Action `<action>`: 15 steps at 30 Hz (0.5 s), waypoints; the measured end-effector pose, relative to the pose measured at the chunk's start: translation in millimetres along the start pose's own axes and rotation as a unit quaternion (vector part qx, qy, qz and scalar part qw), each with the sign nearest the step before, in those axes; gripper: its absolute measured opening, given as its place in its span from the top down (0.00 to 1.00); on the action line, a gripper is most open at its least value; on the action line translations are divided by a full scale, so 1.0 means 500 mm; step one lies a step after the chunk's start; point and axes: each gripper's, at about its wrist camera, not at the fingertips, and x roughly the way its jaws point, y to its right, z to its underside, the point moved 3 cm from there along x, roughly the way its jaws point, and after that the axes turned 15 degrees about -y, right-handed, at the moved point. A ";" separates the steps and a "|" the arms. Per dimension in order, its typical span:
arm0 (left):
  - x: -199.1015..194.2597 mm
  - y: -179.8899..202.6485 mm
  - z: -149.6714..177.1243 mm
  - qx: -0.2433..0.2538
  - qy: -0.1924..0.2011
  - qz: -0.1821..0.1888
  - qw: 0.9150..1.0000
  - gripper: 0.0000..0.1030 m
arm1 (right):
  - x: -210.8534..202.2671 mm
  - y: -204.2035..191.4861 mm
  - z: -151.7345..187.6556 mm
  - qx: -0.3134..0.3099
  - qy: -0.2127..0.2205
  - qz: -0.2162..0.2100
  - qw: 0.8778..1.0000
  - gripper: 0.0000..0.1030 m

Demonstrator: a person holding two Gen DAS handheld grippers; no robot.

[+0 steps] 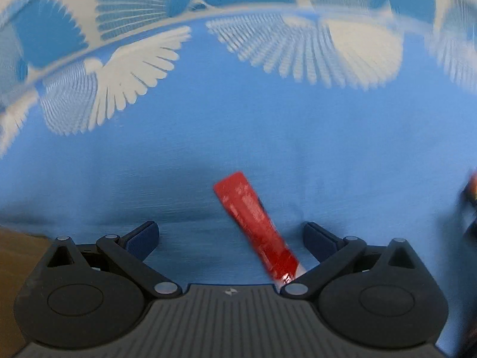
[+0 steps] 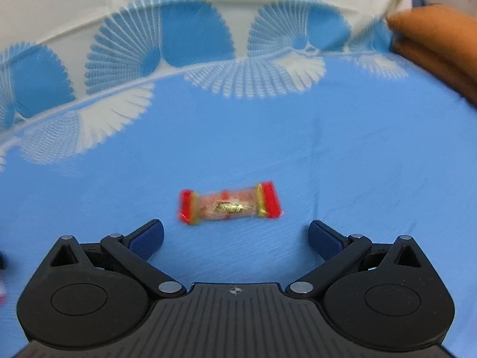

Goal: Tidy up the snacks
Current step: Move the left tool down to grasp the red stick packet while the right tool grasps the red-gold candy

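Note:
A long red snack stick pack lies on the blue cloth in the left wrist view, slanting from between the fingers toward the right finger's base. My left gripper is open, its fingers on either side of the pack, not touching it. In the right wrist view a small clear candy wrapper with red ends lies flat on the blue cloth, just ahead of my open right gripper, which holds nothing.
The cloth has a white fan-pattern border at the far side. A brown cushion sits at the far right. A brown surface shows at the left. A blurred dark and red object is at the right edge.

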 end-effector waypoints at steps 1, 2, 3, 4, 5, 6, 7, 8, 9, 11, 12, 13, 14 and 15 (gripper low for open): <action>0.006 -0.011 0.004 -0.012 0.005 0.020 1.000 0.00 | 0.006 -0.005 0.005 -0.008 0.005 0.006 1.000 0.00; 0.007 -0.015 0.008 -0.009 0.016 0.025 1.000 0.00 | 0.005 0.000 0.000 -0.001 0.004 -0.001 1.000 0.00; 0.006 -0.013 0.013 0.002 0.030 0.021 0.999 0.00 | 0.007 0.003 -0.002 0.004 0.003 -0.005 1.000 0.00; 0.006 -0.009 0.018 0.013 0.045 0.016 0.999 0.00 | 0.009 0.002 -0.003 0.004 0.004 -0.004 1.000 0.00; 0.005 -0.007 0.023 0.018 0.056 0.014 0.998 0.00 | 0.010 0.001 -0.004 0.003 0.005 -0.003 1.000 0.00; 0.006 -0.008 0.026 0.017 0.062 0.016 0.998 0.00 | 0.009 0.000 -0.005 0.002 0.004 -0.002 1.000 0.00; 0.006 -0.009 0.026 0.016 0.062 0.018 0.998 0.00 | 0.009 -0.001 -0.008 0.003 0.004 -0.001 1.000 0.00; 0.006 -0.009 0.024 0.017 0.059 0.019 0.998 0.00 | 0.010 -0.002 -0.009 0.004 0.004 -0.001 1.000 0.00; 0.006 -0.009 0.022 0.016 0.056 0.021 0.998 0.00 | 0.013 -0.002 -0.013 0.006 0.004 -0.001 1.000 0.00; 0.005 -0.010 0.020 0.016 0.052 0.022 0.998 0.00 | 0.014 -0.001 -0.016 0.007 0.004 0.001 1.000 0.00; 0.004 -0.008 0.020 0.016 0.052 0.022 0.998 0.00 | 0.014 -0.001 -0.016 0.008 0.004 0.001 1.000 0.00; 0.004 -0.008 0.020 0.016 0.053 0.022 0.998 0.00 | 0.014 0.000 -0.015 0.008 0.005 0.000 1.000 0.00; 0.006 -0.008 0.022 0.016 0.054 0.021 0.998 0.00 | 0.014 0.000 -0.014 0.009 0.007 0.000 1.000 0.00; 0.005 -0.009 0.024 0.016 0.054 0.021 0.998 0.00 | 0.014 0.000 -0.014 0.009 0.007 -0.001 1.000 0.00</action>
